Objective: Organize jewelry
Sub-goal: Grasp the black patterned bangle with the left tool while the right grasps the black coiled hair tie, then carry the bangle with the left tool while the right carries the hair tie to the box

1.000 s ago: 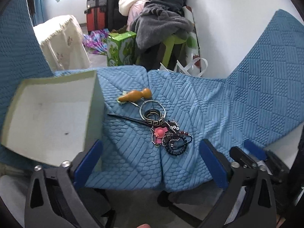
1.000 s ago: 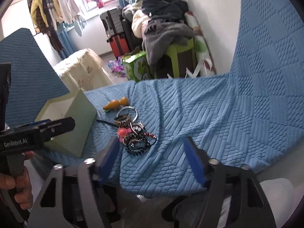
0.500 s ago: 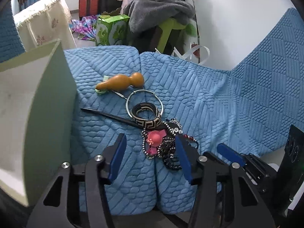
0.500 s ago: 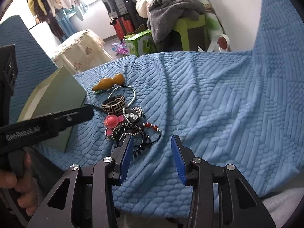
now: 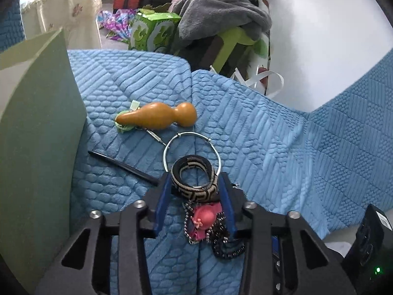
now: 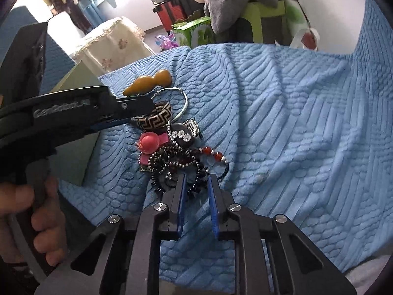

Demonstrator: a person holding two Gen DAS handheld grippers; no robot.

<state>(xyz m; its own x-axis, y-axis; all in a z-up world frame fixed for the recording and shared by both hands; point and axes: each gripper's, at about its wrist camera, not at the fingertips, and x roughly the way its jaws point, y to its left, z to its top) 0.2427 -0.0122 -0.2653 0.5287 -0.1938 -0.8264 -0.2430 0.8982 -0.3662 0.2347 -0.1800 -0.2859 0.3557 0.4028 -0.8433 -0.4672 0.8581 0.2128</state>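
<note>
A heap of jewelry lies on the blue quilted cover (image 5: 282, 147): a black-and-tan patterned bangle (image 5: 195, 178), a silver ring bangle (image 5: 192, 135), a pink flower piece (image 5: 205, 217), dark beaded bracelets (image 6: 176, 162), a black stick (image 5: 122, 166) and a wooden gourd (image 5: 157, 118). My left gripper (image 5: 195, 184) is closed around the patterned bangle, its blue pads touching both sides. My right gripper (image 6: 196, 184) is nearly closed around a black coil bracelet (image 6: 194, 184) at the heap's near edge; contact is unclear.
A pale green open box (image 5: 36, 123) stands at the left of the cover. Behind the bed are a green carton (image 5: 152, 32), a stool with heaped clothes (image 5: 221, 17) and a cloth-covered table (image 5: 61, 7). The white wall is at the right.
Both grippers have moved forward into the heap and narrowed. The left one has closed onto the patterned bangle; the right one has closed around the black coil bracelet.
</note>
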